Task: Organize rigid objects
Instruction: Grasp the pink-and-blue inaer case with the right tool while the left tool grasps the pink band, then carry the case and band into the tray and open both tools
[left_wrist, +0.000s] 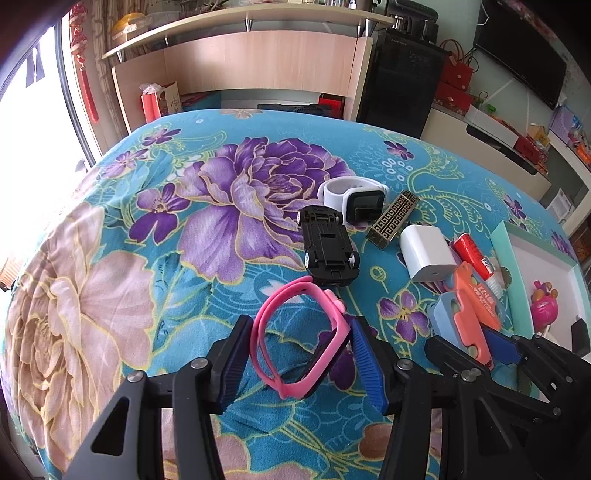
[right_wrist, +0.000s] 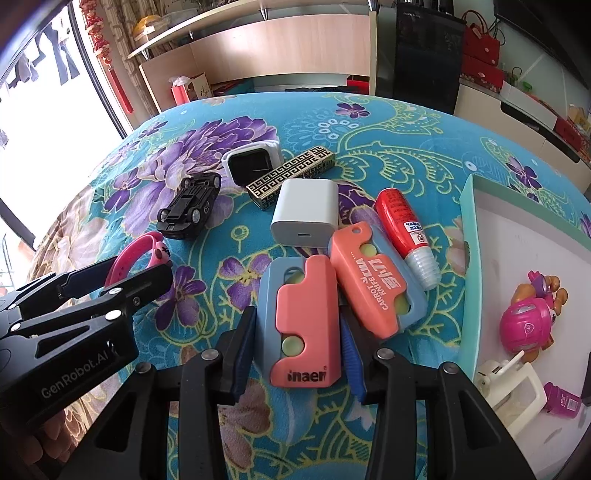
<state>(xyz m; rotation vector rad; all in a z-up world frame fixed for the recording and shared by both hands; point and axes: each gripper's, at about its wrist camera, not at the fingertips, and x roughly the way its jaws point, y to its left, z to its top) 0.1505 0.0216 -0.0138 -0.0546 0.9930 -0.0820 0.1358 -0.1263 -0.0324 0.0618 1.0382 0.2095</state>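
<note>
Bracketing a pink watch (left_wrist: 295, 336), left claw (left_wrist: 295, 363).

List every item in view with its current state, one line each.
pink watch: on its side, between the left gripper fingers, not visibly pressed.
nearer carrot knife toy: flat, between the right gripper fingers.
second carrot knife toy: flat, touching the first.
toy car: upside down.
white watch: on its side.
charger: lying down.
red tube: lying, capped.
box: open, holds a pink toy.
</note>
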